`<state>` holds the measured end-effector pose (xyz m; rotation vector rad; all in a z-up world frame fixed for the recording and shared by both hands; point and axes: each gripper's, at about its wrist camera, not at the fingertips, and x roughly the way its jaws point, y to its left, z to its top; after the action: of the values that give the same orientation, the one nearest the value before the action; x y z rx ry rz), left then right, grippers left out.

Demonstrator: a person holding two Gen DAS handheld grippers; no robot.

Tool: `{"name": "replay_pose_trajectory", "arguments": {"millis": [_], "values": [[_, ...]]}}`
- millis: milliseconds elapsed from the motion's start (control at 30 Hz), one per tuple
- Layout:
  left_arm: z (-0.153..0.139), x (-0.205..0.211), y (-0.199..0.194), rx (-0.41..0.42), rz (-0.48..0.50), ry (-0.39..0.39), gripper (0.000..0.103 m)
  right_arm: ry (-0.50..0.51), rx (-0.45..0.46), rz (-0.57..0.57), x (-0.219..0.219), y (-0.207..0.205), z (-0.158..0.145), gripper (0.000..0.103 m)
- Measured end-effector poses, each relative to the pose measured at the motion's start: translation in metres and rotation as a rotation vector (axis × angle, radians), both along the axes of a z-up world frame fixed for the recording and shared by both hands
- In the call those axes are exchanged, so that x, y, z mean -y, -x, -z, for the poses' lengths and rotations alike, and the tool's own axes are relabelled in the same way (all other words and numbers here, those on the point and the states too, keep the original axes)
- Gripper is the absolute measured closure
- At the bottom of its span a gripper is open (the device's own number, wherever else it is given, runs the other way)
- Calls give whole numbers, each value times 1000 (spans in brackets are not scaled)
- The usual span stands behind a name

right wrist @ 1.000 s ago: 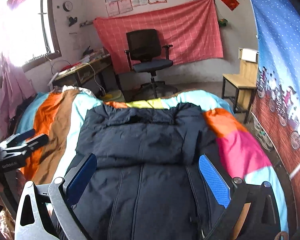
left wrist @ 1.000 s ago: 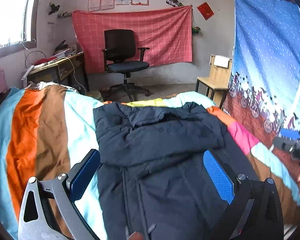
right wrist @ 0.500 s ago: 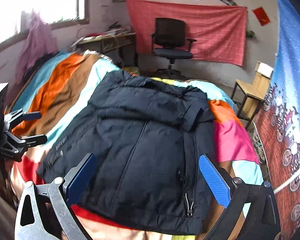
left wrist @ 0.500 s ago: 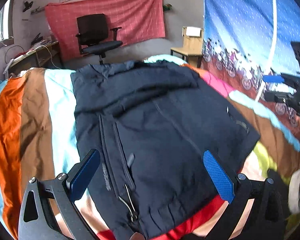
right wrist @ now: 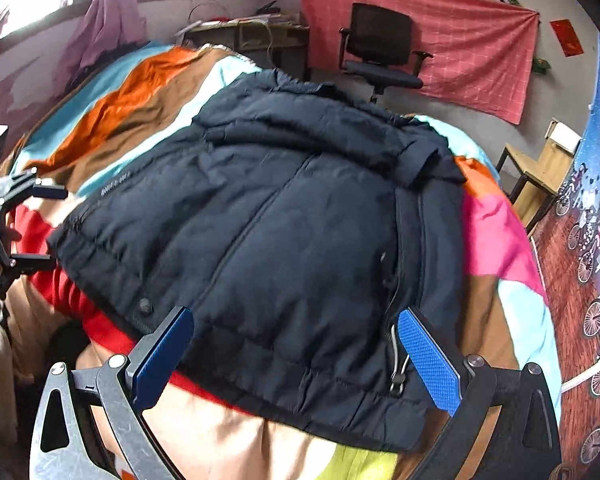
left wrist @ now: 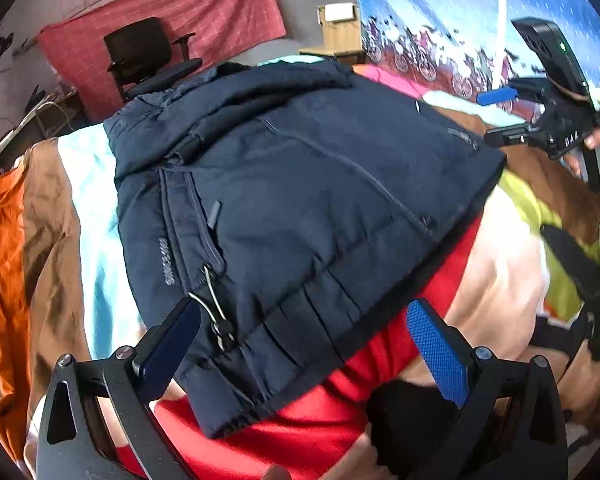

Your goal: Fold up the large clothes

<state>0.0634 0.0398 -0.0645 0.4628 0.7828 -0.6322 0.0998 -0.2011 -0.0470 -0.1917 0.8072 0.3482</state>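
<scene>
A dark navy padded jacket [left wrist: 300, 200] lies flat on a bed with its sleeves folded across its upper part; its hem faces me. In the right wrist view the same jacket [right wrist: 292, 240] fills the middle. My left gripper [left wrist: 304, 344] hovers open over the hem's left corner, where a zipper pull [left wrist: 216, 312] lies. My right gripper [right wrist: 296, 352] is open over the hem's right corner beside another zipper pull [right wrist: 396, 364]. Neither holds cloth. Each gripper shows at the edge of the other view, the right gripper [left wrist: 540, 120] and the left gripper [right wrist: 16, 224].
The bed carries a striped multicolour cover [right wrist: 148, 92] with a red band [left wrist: 324, 412] under the hem. A black office chair [right wrist: 380, 48] and a desk [right wrist: 252, 36] stand beyond the bed. A wooden chair [right wrist: 540, 172] and a blue patterned curtain [left wrist: 440, 20] are on the right.
Both grippers have drawn back from the jacket's upper part to its hem and spread apart toward its two corners. The jacket has stayed folded and still.
</scene>
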Motion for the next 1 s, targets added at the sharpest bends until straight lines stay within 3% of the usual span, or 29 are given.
{"name": "replay_pose_trajectory", "arguments": {"millis": [267, 533, 833, 1000], "values": [[25, 2, -1, 32, -35, -121, 2, 13, -51, 21, 14, 8, 23, 0], [40, 1, -2, 29, -40, -188, 2, 9, -97, 55, 25, 8, 37, 0], [54, 8, 2, 80, -61, -278, 2, 114, -137, 0, 27, 13, 58, 0], [58, 8, 2, 117, -84, -302, 2, 241, -121, -15, 27, 15, 74, 0]]}}
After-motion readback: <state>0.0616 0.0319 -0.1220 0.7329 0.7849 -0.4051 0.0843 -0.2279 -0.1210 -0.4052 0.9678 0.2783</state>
